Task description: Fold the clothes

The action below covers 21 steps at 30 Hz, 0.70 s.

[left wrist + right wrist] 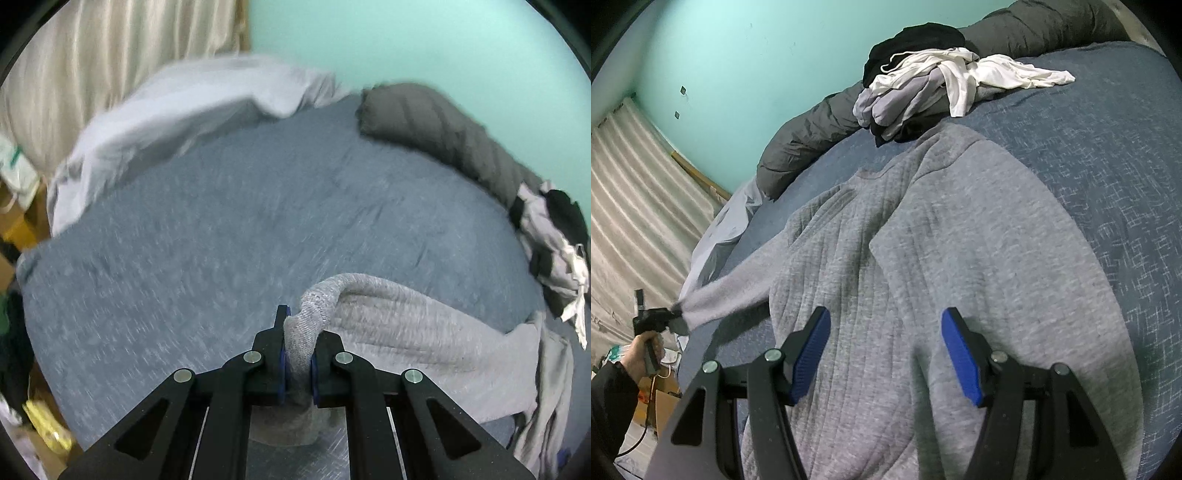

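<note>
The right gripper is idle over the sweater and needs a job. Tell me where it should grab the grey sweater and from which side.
Probably the bottom hem of the grey sweater, coming straight down from above with the open right gripper. The body lies flat on the blue bedspread, and the hem is the nearest free edge. The left gripper already pinches the sleeve cuff, pulled out sideways.

Right gripper (886, 350) poised over grey ribbed knit sweater (960, 258), blue pads (960, 356) spread apart. Left gripper (674, 316) clamped on sleeve.
</note>
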{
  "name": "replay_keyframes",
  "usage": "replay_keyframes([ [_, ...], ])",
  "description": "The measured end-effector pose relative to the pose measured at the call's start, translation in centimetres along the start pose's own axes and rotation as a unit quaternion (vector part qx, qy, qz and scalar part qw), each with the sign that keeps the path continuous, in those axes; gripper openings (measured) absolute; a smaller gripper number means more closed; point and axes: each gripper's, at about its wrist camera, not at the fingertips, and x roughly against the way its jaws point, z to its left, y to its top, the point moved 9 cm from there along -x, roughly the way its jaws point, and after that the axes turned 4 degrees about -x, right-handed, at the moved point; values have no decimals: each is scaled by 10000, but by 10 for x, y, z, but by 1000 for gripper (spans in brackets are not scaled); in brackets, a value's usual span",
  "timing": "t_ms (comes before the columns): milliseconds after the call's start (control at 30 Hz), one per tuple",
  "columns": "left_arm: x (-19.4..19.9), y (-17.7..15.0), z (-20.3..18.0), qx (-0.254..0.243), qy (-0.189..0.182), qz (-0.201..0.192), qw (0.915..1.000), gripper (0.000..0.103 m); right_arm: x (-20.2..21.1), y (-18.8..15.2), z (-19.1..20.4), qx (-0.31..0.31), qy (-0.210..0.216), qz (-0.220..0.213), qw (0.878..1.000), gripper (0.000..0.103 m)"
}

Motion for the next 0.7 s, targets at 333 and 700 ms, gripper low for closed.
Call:
replay_keyframes([
  [333, -9, -52, 9, 13, 202, 327, 9993, 49, 26, 15, -12, -216, -129, -224, 9994, 63],
  [700, 24, -96, -98, -879, -829, 190, 9925, 49, 83, -2, -62, 144, -1183, 702, 9904, 63],
])
